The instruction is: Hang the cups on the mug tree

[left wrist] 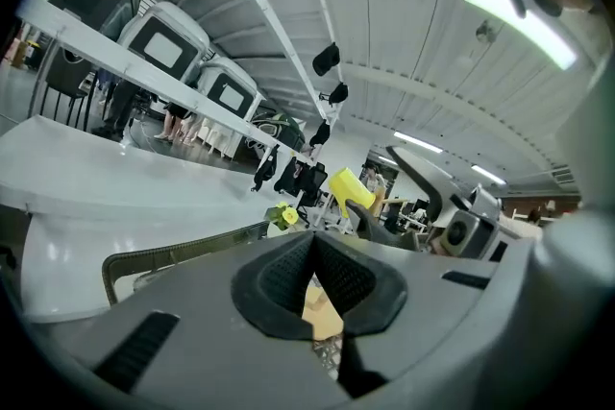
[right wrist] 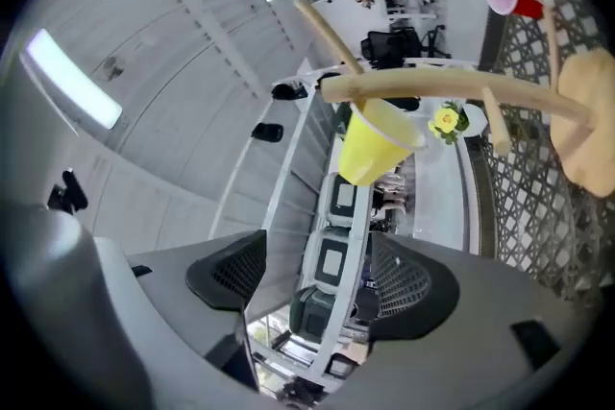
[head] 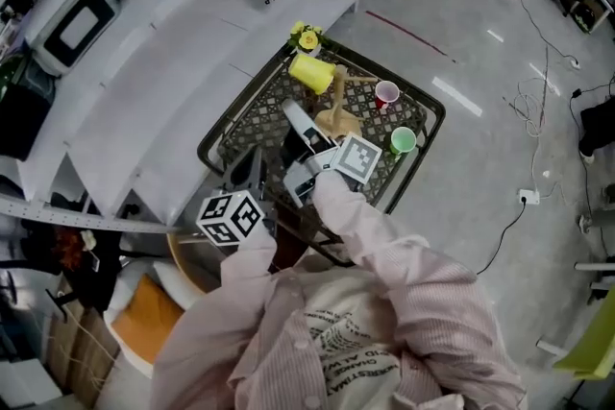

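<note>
While the yellow cup (right wrist: 375, 144) hung on the mug tree (right wrist: 452, 89), I judged one of three done: the red cup (head: 386, 94) and green cup (head: 403, 141) stood on the mesh table (head: 240, 125). My right hand-held gripper (right wrist: 317, 278) gaped wide, empty; the left hand-held gripper (left wrist: 312, 288) was closed, empty.

- Tray (head: 428, 106): near corner lost under the person's sleeve (head: 384, 245) and the left gripper (head: 248, 170).
- Mug tree (head: 338, 118): from the head view, base partly covered by the right gripper (head: 298, 120). In the right gripper view, base runs off the right edge.
- Small yellow object (head: 307, 38) at the tray's far corner: too small to name.
</note>
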### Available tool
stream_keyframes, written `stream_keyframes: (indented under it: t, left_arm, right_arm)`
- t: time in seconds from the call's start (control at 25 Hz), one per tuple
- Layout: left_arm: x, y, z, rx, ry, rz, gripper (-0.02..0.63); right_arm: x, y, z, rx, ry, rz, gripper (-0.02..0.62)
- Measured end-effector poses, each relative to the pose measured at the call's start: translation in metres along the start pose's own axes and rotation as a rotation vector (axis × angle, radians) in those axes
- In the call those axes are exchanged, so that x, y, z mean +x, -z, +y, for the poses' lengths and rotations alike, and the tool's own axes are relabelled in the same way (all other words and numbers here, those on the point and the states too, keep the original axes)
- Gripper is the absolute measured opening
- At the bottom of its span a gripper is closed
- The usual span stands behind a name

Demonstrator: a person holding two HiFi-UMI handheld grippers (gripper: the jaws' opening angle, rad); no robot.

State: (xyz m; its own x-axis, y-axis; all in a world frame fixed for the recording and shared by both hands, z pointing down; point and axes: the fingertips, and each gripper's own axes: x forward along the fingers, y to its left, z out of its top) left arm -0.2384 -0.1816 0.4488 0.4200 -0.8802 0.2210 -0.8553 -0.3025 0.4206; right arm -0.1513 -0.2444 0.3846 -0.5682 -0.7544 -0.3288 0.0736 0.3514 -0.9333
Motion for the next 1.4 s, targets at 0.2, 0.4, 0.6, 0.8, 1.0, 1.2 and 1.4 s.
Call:
stream_keyframes:
  t: [0.2,0.4,0.6,0.8,1.0,1.2,1.4]
  left_arm:
    - [0.005,0.013,-0.008,-0.002,0.032,0.028,-0.002]
    - [0.009,0.028,-0.02,-0.001,0.067,0.062,-0.002]
    - [0.018,0.051,-0.039,-0.007,0.115,0.113,-0.002]
    - [0.028,0.073,-0.058,-0.005,0.168,0.173,-0.002]
    - [0.037,0.096,-0.086,-0.002,0.22,0.233,-0.002]
    - [0.047,0.116,-0.104,-0.018,0.223,0.272,-0.002]
    - [0.059,0.132,-0.122,-0.035,0.214,0.295,-0.002]
  right_arm:
    - [-0.024,-0.001,0.027,-0.254,-0.045,0.092,0.307]
    - [-0.046,-0.007,0.036,-0.435,-0.024,0.145,0.307]
    - [-0.076,-0.022,0.025,-0.576,0.052,0.162,0.307]
    - [-0.107,-0.039,0.01,-0.67,0.129,0.173,0.307]
    - [-0.144,-0.061,-0.006,-0.729,0.234,0.183,0.307]
    - [-0.179,-0.083,-0.032,-0.775,0.342,0.212,0.307]
    - [-0.212,-0.11,-0.057,-0.786,0.438,0.237,0.307]
